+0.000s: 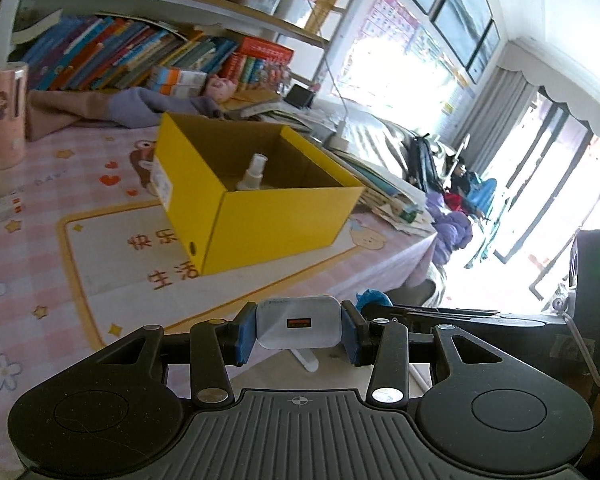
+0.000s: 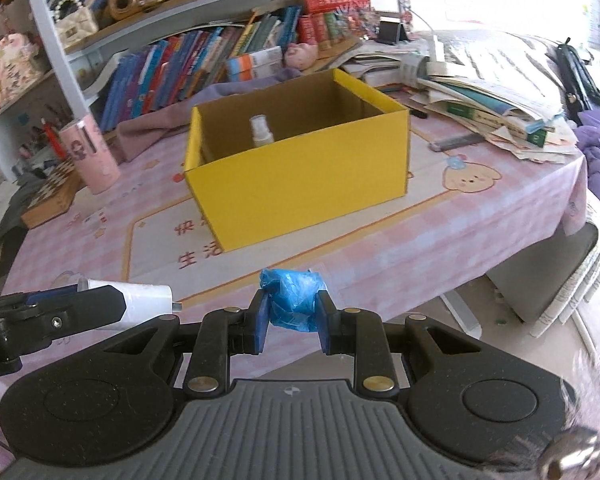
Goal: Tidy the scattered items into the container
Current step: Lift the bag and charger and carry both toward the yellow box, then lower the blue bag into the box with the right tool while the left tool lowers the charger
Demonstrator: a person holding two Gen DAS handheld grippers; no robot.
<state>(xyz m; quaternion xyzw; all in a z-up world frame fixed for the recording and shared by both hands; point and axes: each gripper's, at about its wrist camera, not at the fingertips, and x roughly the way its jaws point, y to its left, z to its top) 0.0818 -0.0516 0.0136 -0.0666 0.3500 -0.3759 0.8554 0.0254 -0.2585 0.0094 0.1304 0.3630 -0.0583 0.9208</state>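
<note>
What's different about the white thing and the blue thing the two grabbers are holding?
The white charger is a smooth, hard block with an orange port; the blue plastic wad is soft and crinkled. The charger is wider, so the left gripper has its jaws further apart than the right gripper. Both are pinched between blue pads, outside the yellow box.

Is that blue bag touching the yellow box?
Apart. The right wrist view shows the blue bag clamped in the right gripper, with pink tablecloth between it and the yellow box.
</note>
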